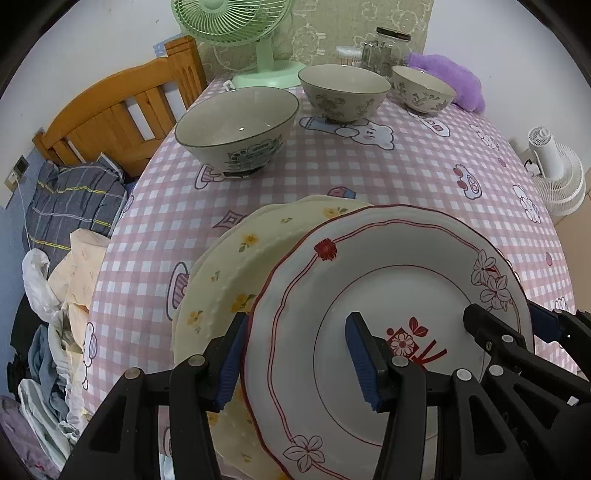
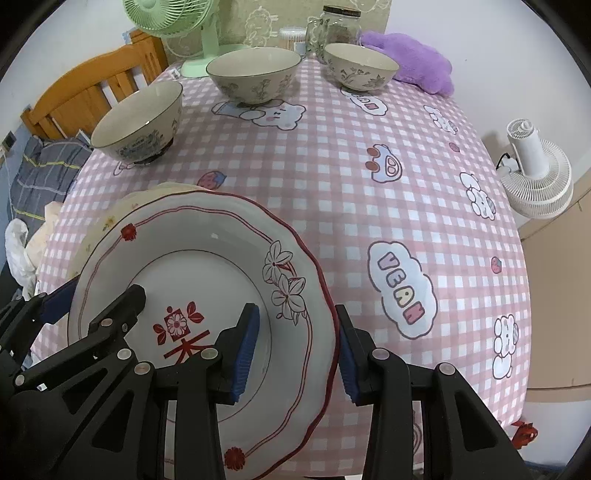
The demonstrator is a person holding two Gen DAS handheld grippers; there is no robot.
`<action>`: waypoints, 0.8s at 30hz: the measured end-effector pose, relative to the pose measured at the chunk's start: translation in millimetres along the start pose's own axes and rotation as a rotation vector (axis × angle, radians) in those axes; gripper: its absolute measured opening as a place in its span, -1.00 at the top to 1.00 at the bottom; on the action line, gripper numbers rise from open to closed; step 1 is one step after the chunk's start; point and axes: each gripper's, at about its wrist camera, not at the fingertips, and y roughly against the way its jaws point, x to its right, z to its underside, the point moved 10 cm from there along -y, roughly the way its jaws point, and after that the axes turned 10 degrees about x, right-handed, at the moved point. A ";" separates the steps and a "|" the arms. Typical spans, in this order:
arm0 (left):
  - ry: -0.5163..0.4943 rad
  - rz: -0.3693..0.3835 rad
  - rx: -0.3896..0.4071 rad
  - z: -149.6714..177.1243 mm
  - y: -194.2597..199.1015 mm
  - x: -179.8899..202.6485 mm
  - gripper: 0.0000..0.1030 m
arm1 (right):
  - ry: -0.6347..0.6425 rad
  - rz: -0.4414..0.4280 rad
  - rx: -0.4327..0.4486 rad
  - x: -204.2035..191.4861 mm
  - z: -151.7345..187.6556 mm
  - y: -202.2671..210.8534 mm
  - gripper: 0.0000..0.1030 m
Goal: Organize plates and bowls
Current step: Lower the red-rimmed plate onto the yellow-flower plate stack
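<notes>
A white plate with red trim (image 1: 369, 295) (image 2: 207, 258) sits partly over a yellow flowered plate (image 1: 236, 266) (image 2: 110, 218) at the table's near left. My left gripper (image 1: 295, 354) straddles the white plate's left rim, one finger outside and one over the plate, jaws apart. My right gripper (image 2: 299, 347) straddles its right rim the same way. Three bowls stand further back: a large bowl (image 1: 236, 125) (image 2: 138, 122), a middle bowl (image 1: 343, 90) (image 2: 253, 74) and a small bowl (image 1: 423, 88) (image 2: 360, 66).
The table has a pink checked cloth (image 1: 369, 173) (image 2: 332, 177). A green fan (image 1: 236, 33), a glass jar (image 1: 386, 48) and a purple plush (image 2: 417, 59) stand at the back. A wooden bed frame (image 1: 110, 110) is left, a white fan (image 2: 535, 177) right.
</notes>
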 end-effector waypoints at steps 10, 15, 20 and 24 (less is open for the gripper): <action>0.000 0.020 0.003 -0.7 -0.5 -0.5 -0.03 | -0.005 -0.019 -0.012 -1.7 -0.9 -2.0 0.15; -0.002 0.028 0.001 -1.3 -2.1 5.0 -0.03 | -0.031 0.001 0.025 13.4 -4.0 8.9 0.37; -0.011 0.015 -0.015 1.0 -7.0 4.2 -0.01 | -0.004 0.003 0.043 9.6 -6.9 14.1 0.45; -0.015 0.006 -0.010 -0.2 -6.8 3.4 0.00 | -0.014 -0.007 0.041 9.4 -8.6 12.7 0.45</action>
